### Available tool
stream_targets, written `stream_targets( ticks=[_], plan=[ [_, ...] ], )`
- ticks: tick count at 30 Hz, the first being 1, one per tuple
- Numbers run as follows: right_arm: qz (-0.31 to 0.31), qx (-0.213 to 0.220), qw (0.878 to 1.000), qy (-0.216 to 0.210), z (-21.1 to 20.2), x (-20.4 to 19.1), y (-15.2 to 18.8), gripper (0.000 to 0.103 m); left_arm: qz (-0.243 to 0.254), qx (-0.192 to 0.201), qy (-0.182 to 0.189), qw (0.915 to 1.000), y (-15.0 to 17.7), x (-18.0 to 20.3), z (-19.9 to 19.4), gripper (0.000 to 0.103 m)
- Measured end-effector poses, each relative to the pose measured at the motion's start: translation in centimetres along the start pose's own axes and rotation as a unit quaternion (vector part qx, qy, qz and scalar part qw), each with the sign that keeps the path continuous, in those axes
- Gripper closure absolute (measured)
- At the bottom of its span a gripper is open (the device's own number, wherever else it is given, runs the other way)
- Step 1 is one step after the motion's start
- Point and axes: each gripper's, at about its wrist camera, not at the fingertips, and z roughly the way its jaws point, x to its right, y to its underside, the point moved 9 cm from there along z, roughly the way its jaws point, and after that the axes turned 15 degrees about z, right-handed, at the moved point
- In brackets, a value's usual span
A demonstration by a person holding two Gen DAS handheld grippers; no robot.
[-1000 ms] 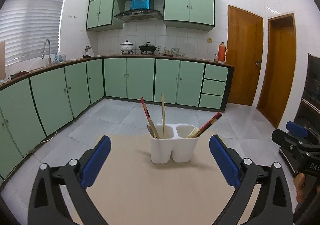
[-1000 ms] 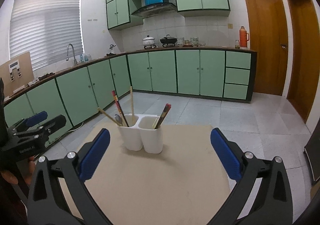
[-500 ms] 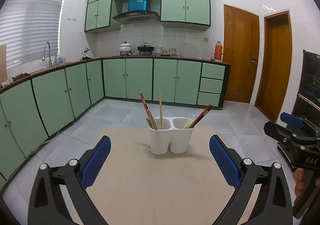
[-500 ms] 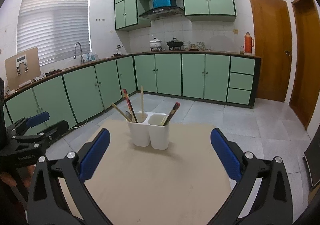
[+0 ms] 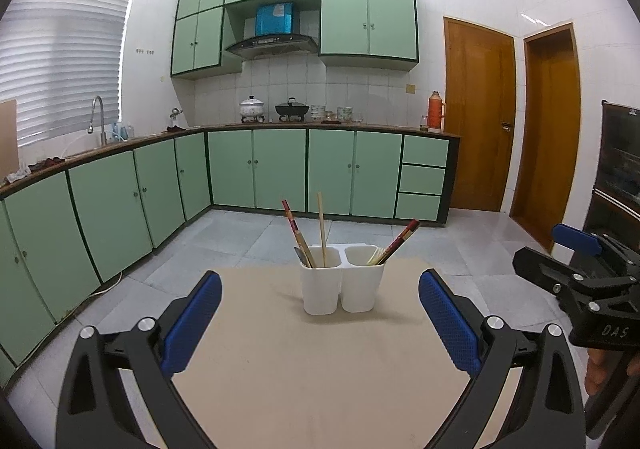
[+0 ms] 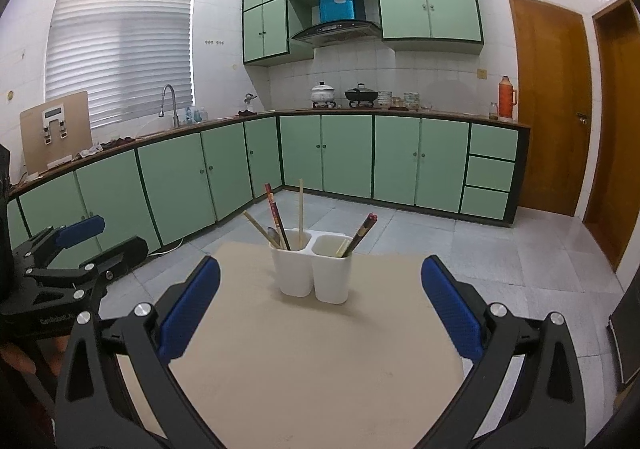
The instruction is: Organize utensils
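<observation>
Grippers — left gripper [image 5: 320, 313], right gripper [image 6: 320, 309] — level, jaws wide, facing holder [image 5: 342, 281].

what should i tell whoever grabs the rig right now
Left gripper: open, holding nothing, short of the holder.
Right gripper: open, holding nothing, also short of it.
White two-cup utensil holder stands upright on the beige table.
Left cup: red patterned chopsticks, light wooden chopsticks, a spoon.
Right cup: dark red-tipped chopsticks, some pale sticks.
Done: no utensils lie loose on the table.
Left: kinds look mixed across the cups; sorting may remain.
</observation>
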Motion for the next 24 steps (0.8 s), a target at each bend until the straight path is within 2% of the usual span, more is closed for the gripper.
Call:
stream_targets(
  ticks=[24],
  plan=[
    [0.000, -0.001, 1.000, 0.001, 0.14, -0.47, 0.30, 0.005, -0.008, -0.002, 0.001, 1.0000, 0.20, 0.22, -0.40, 0.006]
  ],
)
